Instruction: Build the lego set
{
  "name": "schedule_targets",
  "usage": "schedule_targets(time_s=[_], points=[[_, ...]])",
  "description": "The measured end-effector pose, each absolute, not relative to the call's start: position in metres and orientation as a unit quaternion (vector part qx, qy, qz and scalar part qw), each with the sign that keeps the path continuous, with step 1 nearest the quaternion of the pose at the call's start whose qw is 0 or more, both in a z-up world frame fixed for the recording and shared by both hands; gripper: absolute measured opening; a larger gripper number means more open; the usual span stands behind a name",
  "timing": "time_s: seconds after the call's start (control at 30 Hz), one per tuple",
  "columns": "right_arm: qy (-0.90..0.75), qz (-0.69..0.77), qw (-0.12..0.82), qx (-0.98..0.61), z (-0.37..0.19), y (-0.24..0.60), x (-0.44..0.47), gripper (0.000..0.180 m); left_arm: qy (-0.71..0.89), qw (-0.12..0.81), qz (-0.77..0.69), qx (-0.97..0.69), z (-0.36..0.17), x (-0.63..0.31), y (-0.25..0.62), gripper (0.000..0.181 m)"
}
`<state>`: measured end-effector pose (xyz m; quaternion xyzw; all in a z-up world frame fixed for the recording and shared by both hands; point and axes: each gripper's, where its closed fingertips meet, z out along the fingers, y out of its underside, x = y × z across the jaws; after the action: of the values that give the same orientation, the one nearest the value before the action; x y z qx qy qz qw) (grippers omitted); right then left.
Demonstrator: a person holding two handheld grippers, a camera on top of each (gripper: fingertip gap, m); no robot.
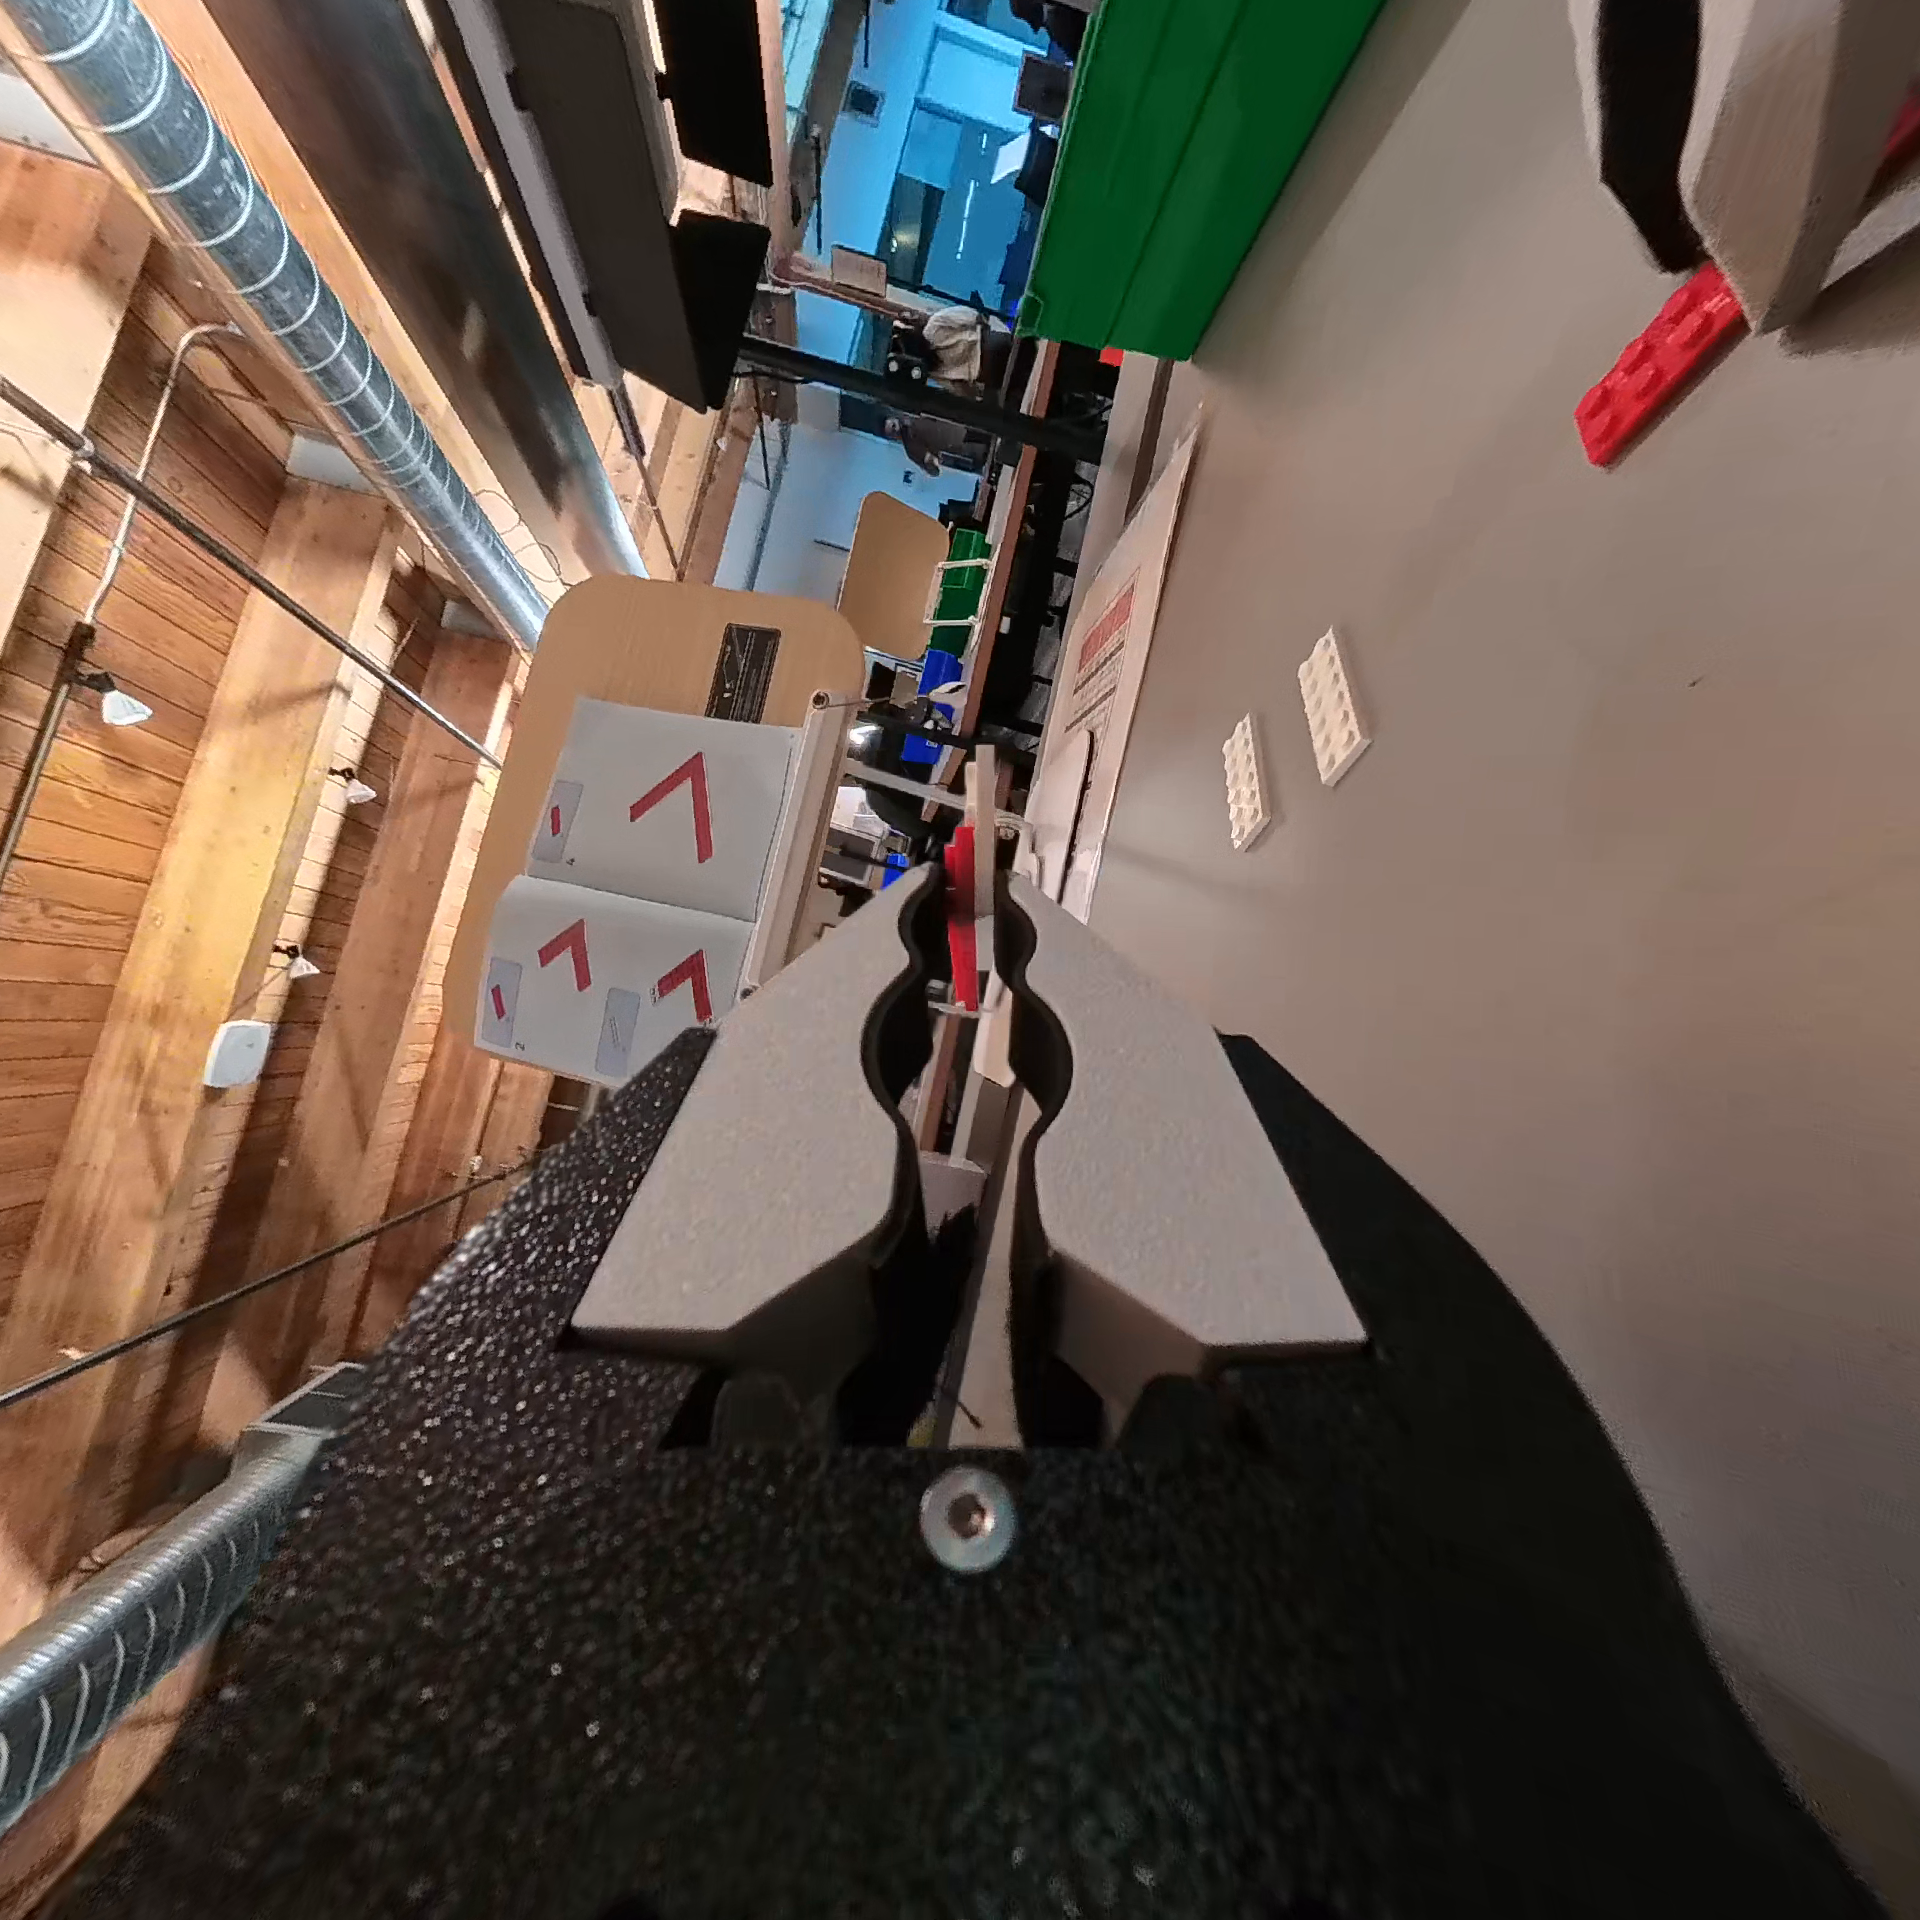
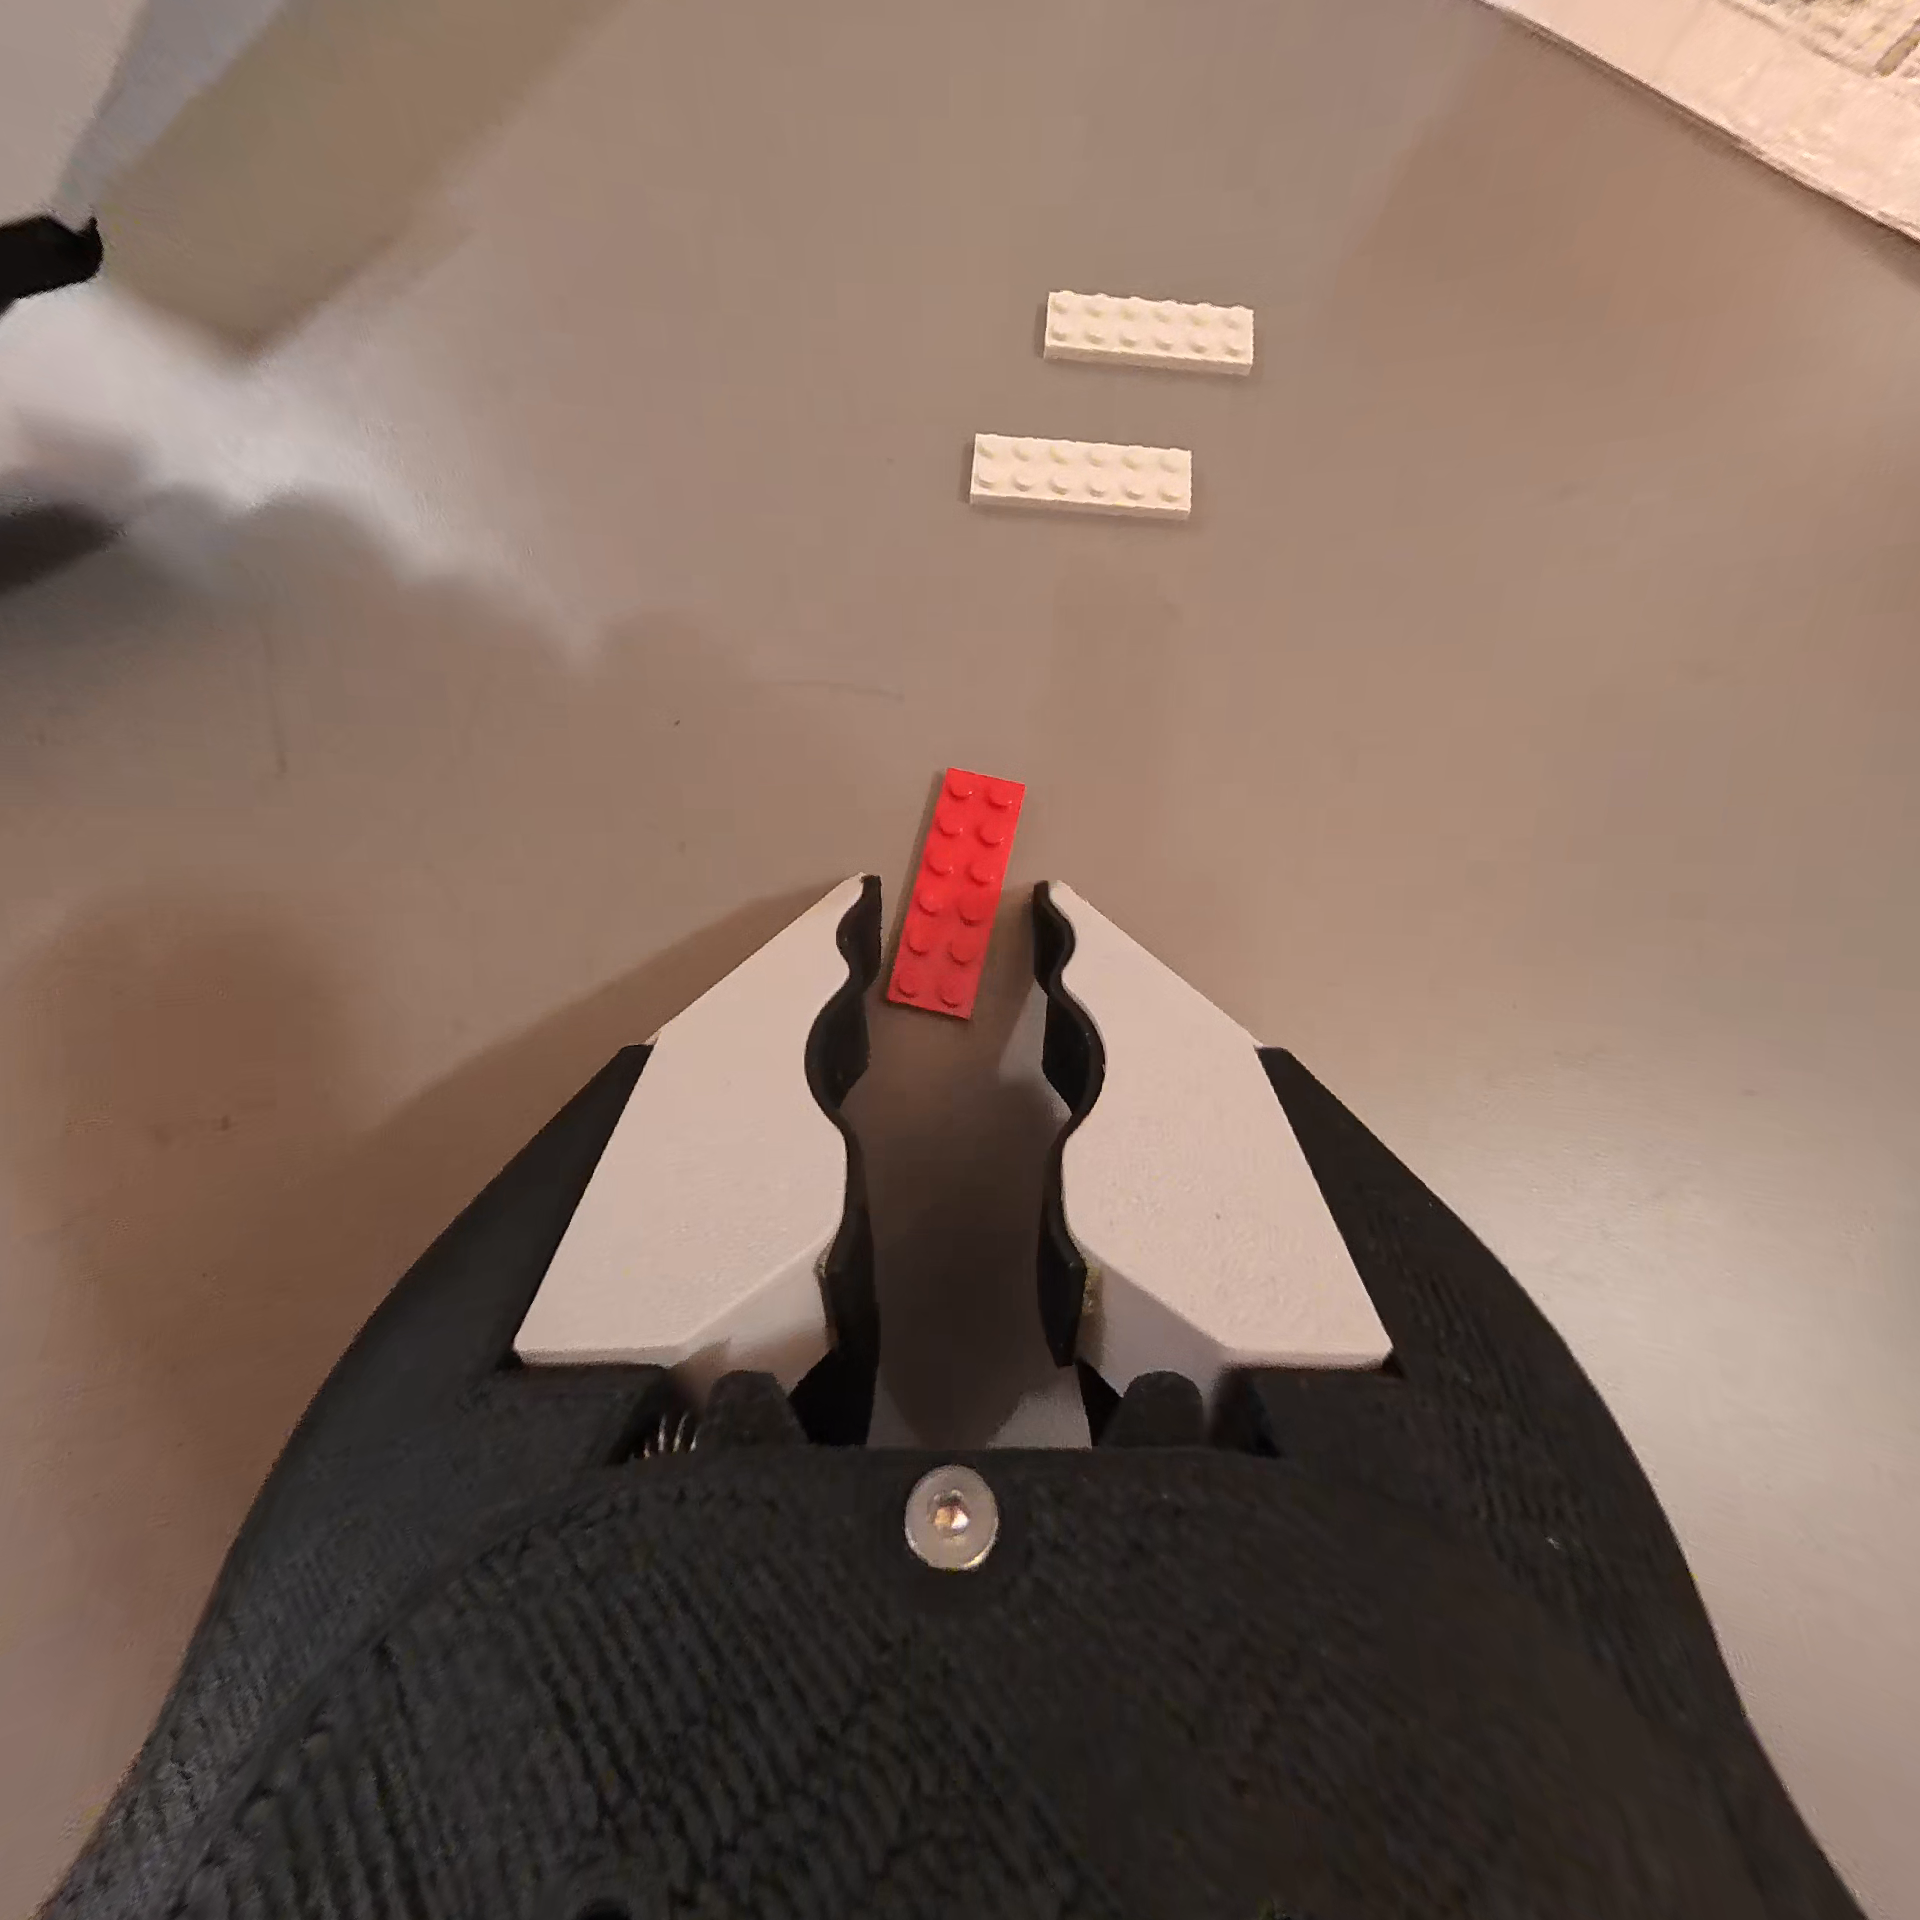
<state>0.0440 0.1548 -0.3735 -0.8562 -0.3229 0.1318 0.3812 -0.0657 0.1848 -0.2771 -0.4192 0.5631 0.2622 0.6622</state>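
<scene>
Hovering low over the grey table [image 2: 1455, 831], the right gripper [image 2: 956, 894] has its jaws parted, with a red plate [image 2: 956, 888] lying flat between the fingertips. Gaps show on both sides of that plate, so nothing is pinched; its far end reaches past the tips. Ahead of this gripper and slightly to its right lie two white plates, the nearer one [image 2: 1081, 471] and the farther one [image 2: 1148, 332], parallel to each other and set crosswise to the red plate. A blurred pale shape fills the left edge of this view; what it is cannot be told.

The left wrist view is rolled on its side, the table running down its right. The left gripper [image 1: 971, 904] is clamped on a small assembly [image 1: 966, 914] of red and white plates held edge-on at its tips, lifted clear of the table. Only this view shows the open instruction booklet [image 1: 644, 883] propped ahead and to the left, a green bin [image 1: 1174, 177] far ahead, and the wooden wall. It also catches the other gripper's finger over the loose red plate [image 1: 1652, 374] at top right, and both white plates [image 1: 1333, 707] [image 1: 1245, 781].
</scene>
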Motion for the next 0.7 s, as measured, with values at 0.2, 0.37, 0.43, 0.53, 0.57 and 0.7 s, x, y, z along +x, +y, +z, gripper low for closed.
schedule_targets(time_s=[0.2, 0.37, 0.43, 0.53, 0.57, 0.7], points=[[-0.368, 0.129, 0.388, -0.835, -0.372, 0.156, 0.042, 0.014, 0.580, 0.664, 0.268, -0.388, -0.280, -0.053, 0.176, 0.006], [-0.444, 0.140, 0.431, -0.773, -0.331, 0.160, 0.041, 0.014, 0.611, 0.664, 0.238, -0.359, -0.287, -0.034, 0.162, 0.005], [-0.476, 0.166, 0.434, -0.747, -0.311, 0.157, 0.039, 0.013, 0.631, 0.657, 0.213, -0.352, -0.295, -0.026, 0.155, 0.005], [-0.515, 0.249, 0.395, -0.719, -0.300, 0.140, 0.031, 0.014, 0.658, 0.648, 0.157, -0.350, -0.305, -0.014, 0.142, 0.006], [-0.520, 0.279, 0.380, -0.712, -0.298, 0.135, 0.029, 0.014, 0.665, 0.645, 0.141, -0.348, -0.307, -0.010, 0.137, 0.006], [-0.528, 0.397, 0.305, -0.686, -0.292, 0.112, 0.021, 0.014, 0.682, 0.641, 0.118, -0.332, -0.309, -0.001, 0.124, 0.006]])
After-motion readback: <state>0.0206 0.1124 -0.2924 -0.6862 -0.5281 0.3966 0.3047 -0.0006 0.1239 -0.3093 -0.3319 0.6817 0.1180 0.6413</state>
